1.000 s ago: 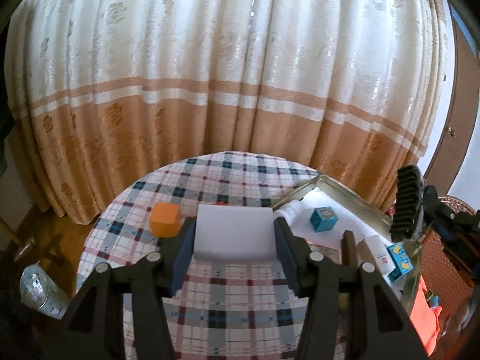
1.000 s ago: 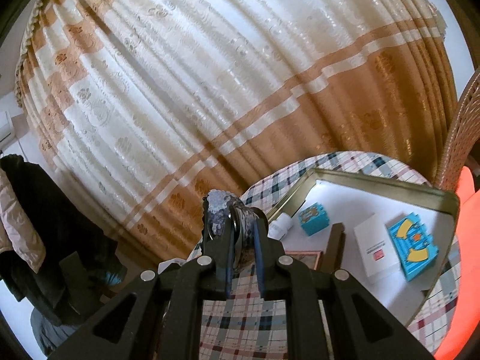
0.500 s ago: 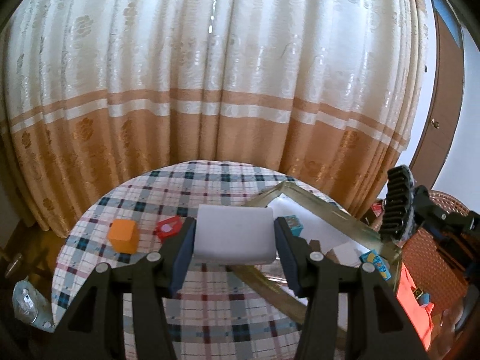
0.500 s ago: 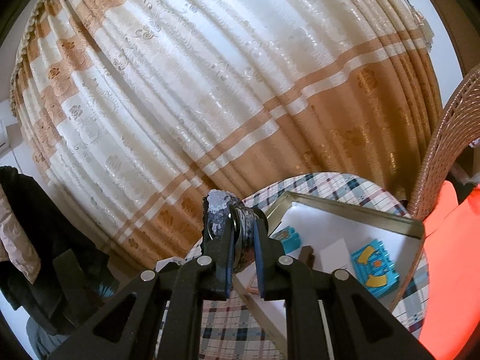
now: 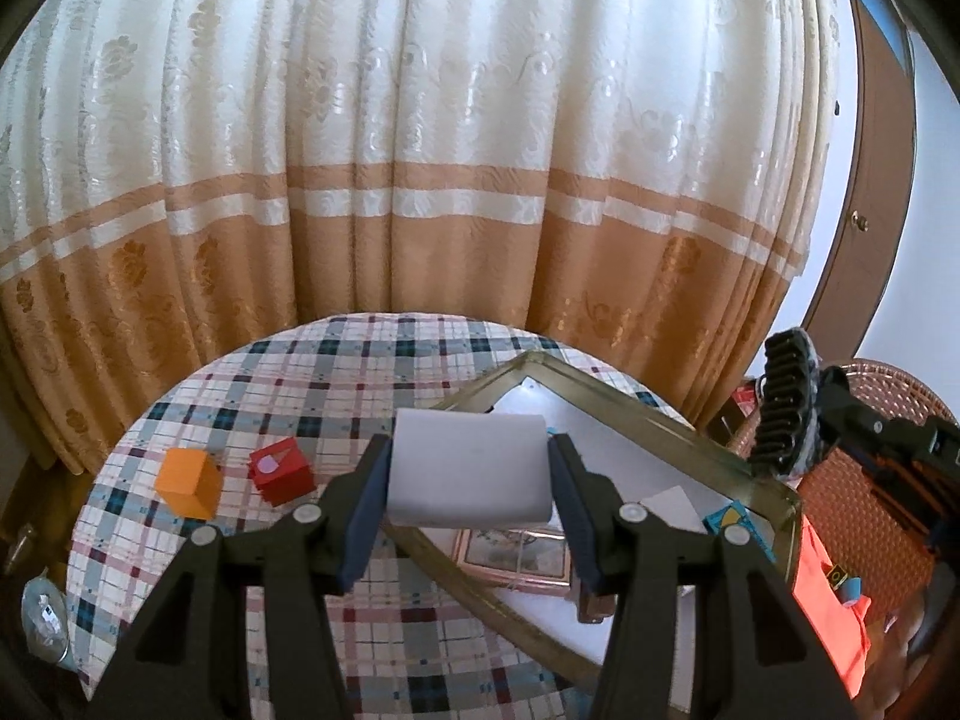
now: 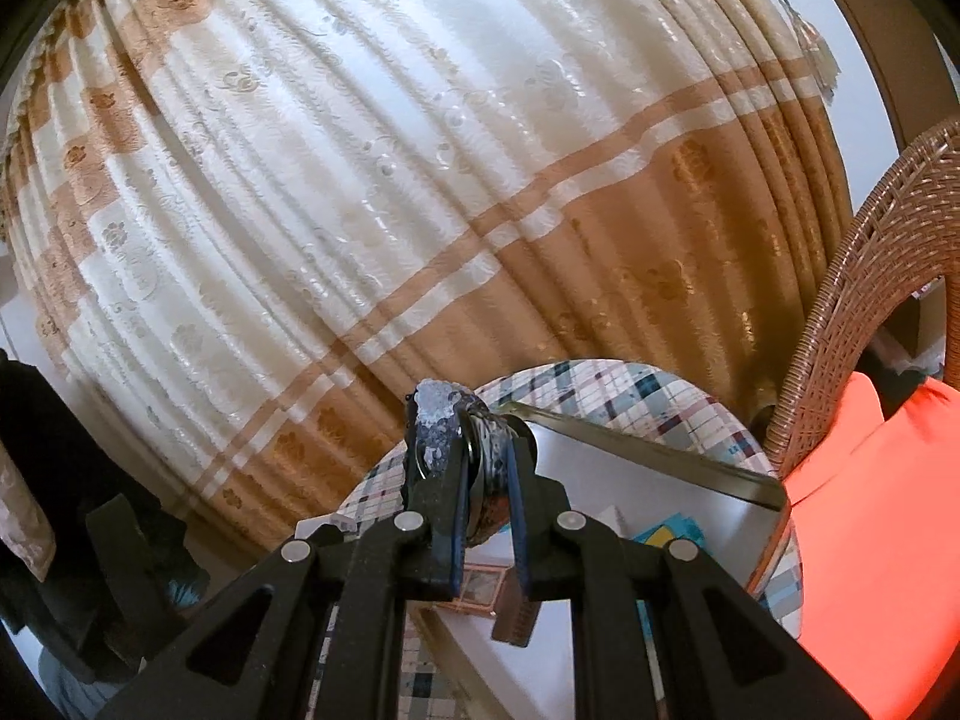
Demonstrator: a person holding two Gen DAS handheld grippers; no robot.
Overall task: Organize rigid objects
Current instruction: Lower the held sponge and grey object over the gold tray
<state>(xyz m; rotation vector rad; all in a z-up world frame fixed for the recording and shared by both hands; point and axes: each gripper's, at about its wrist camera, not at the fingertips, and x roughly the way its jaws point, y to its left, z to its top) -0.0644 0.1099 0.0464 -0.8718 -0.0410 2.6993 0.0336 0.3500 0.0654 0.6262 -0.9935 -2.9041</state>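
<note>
My left gripper (image 5: 468, 468) is shut on a white rectangular block (image 5: 469, 468) and holds it in the air above the near corner of a gold-rimmed tray (image 5: 624, 402) with a white floor. My right gripper (image 6: 486, 468) is shut on a dark hair clip (image 6: 441, 426) with grey-white speckles; it also shows at the right of the left wrist view (image 5: 786, 414), held high beyond the tray's right rim. An orange cube (image 5: 187, 481) and a red cube (image 5: 282, 473) sit on the plaid tablecloth (image 5: 336, 372) left of the tray.
In the tray lie a pink-framed picture (image 5: 516, 558), a white card (image 5: 672, 504) and a blue-and-yellow box (image 5: 735, 519). A wicker chair (image 6: 870, 276) with an orange cushion (image 6: 870, 540) stands to the right. A cream and tan curtain (image 5: 456, 180) hangs behind the round table.
Both grippers have risen and drawn back from the table, each still holding its object. The table and tray look smaller and lower, and the red cube has come into view.
</note>
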